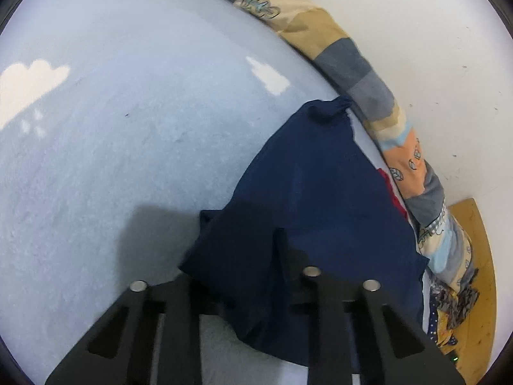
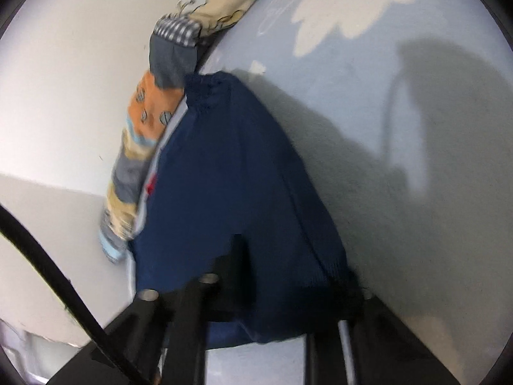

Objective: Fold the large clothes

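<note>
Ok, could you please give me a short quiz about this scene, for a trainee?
1. True or false: the navy garment lies on a green carpet.
2. What does the left gripper hold? A) the navy garment B) a towel C) nothing
3. Fill in: the patchwork quilt lies between the light blue sheet and the white ___.

Key: 1 false; 2 A; 3 wall.
</note>
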Demonstrator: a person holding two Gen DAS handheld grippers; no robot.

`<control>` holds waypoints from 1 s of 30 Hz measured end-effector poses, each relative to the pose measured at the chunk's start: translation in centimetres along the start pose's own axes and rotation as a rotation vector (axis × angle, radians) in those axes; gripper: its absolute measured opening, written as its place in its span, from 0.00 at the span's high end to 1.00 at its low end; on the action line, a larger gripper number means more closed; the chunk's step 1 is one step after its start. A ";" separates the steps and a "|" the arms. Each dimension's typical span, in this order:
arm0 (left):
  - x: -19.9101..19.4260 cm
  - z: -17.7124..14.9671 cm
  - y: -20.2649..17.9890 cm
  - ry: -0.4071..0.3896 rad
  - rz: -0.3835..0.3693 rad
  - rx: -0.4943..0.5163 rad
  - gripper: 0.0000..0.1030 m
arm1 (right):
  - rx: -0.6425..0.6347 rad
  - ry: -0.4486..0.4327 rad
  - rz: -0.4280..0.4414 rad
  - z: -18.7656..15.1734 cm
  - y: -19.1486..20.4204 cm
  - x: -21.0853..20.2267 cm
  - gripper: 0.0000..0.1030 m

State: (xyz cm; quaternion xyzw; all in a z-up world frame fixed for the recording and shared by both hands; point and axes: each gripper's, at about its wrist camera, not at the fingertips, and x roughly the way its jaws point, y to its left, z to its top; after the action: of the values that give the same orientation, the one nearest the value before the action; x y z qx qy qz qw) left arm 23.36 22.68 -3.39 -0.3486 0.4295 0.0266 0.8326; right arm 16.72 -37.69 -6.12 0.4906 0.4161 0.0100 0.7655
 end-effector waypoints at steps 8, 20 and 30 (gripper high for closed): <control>-5.0 -1.3 -1.3 -0.015 0.033 0.092 0.94 | -0.101 -0.033 0.010 -0.4 3.5 -4.4 0.93; -8.7 -3.9 1.8 0.038 0.031 0.033 0.88 | 0.035 -0.054 0.062 -2.3 -1.3 -11.6 0.95; -5.9 -2.9 4.1 0.054 -0.041 -0.083 0.35 | 0.224 -0.005 0.043 -1.8 -4.6 -6.2 0.68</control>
State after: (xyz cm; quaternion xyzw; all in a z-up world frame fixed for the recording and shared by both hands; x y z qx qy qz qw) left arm 16.21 25.56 -2.47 -0.3920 0.4432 0.0180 0.8060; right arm 9.66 -41.39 -6.06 0.5819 0.4020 -0.0213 0.7067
